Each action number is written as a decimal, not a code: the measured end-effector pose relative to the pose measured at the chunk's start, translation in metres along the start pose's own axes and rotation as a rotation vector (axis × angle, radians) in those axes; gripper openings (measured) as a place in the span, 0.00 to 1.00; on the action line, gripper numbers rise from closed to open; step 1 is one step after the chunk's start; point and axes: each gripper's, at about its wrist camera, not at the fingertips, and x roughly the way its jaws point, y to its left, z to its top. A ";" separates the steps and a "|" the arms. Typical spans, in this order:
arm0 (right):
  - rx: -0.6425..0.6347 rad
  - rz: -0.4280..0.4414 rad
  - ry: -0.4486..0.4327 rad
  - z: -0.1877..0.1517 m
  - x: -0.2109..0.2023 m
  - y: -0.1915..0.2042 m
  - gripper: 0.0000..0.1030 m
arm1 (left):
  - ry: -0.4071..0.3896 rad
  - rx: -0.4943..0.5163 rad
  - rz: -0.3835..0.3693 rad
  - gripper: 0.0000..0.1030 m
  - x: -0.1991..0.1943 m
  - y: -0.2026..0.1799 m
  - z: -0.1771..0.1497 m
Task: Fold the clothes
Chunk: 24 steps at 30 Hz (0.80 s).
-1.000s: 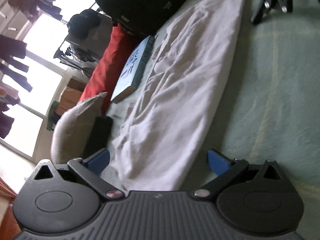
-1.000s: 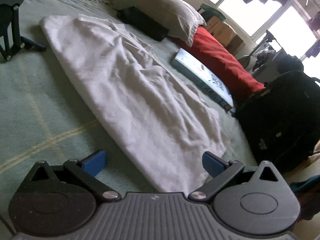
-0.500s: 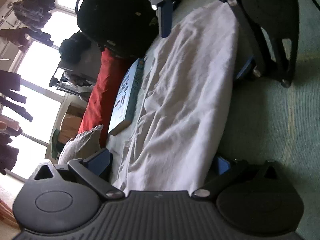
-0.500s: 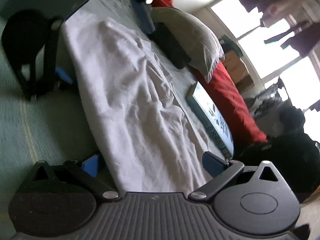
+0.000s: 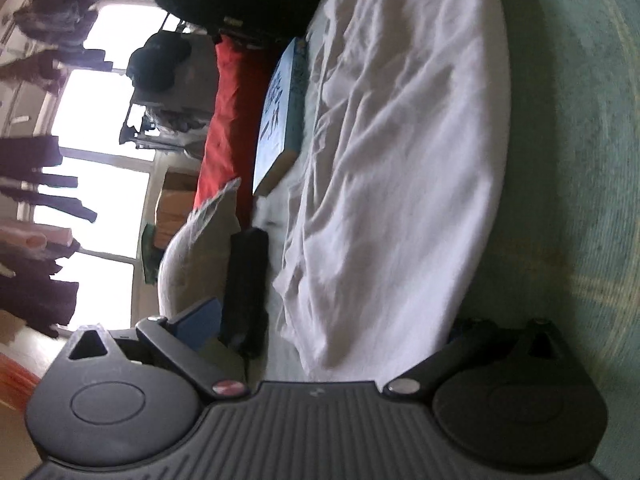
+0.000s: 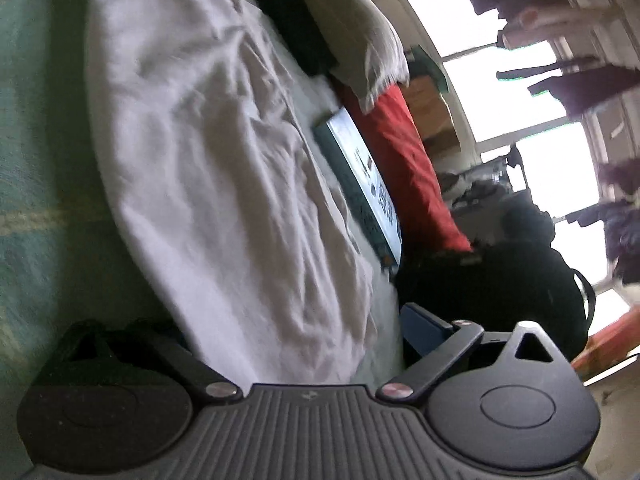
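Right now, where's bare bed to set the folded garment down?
Free: the green bedspread along the white garment's outer edge. Crowded: the far side, where the book, red cushion, grey pillow and black backpack line up.

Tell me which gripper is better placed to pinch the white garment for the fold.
Neither clearly: it looks like a two-handed lift. The left gripper and right gripper each straddle one end of the white garment, jaws closing but not yet pressing the cloth.
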 end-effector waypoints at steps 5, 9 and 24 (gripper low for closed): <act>0.036 0.025 -0.015 -0.005 -0.002 -0.001 0.88 | -0.010 -0.027 -0.032 0.80 -0.001 -0.002 -0.002; -0.011 0.004 -0.049 -0.005 -0.010 0.014 0.73 | -0.008 -0.040 -0.058 0.62 -0.002 -0.005 0.000; -0.074 0.038 -0.064 -0.005 -0.020 0.031 0.48 | 0.007 -0.011 -0.083 0.16 -0.007 -0.028 0.004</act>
